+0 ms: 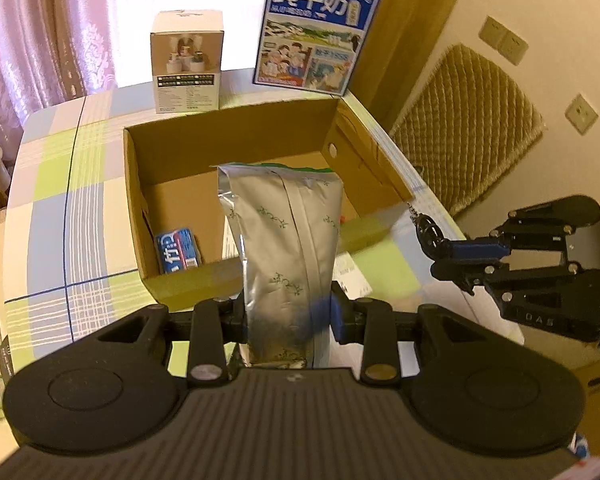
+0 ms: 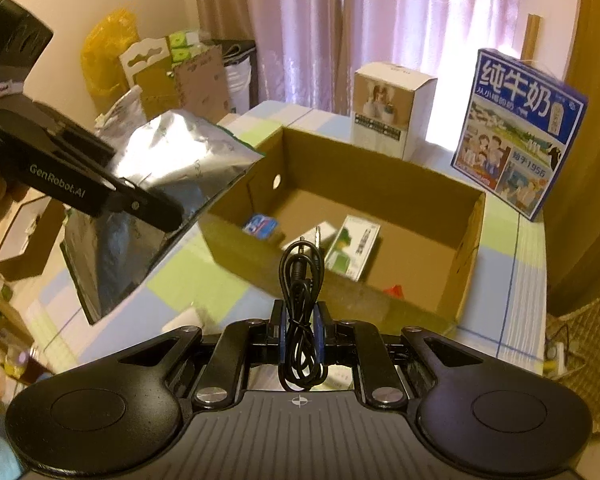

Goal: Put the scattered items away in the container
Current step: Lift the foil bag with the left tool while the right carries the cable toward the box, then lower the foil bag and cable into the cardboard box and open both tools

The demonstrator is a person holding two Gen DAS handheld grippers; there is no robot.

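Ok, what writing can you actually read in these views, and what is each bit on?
"纯牛奶": blue milk carton.
"1956": same carton, lower panel.
"GenRobot.AI": left gripper body.
White box fine print: too small.
Small blue pack in the cardboard box: blurred.

A blue milk carton (image 1: 318,32) stands upright on the checked tablecloth (image 1: 60,184) at about one o'clock. A white box (image 1: 187,62) stands at eleven o'clock, apart from the carton. Pink curtains (image 2: 400,20) hang behind both. A quilted chair back (image 1: 472,120) shows at three o'clock. Two wall sockets (image 1: 503,40) sit above it.
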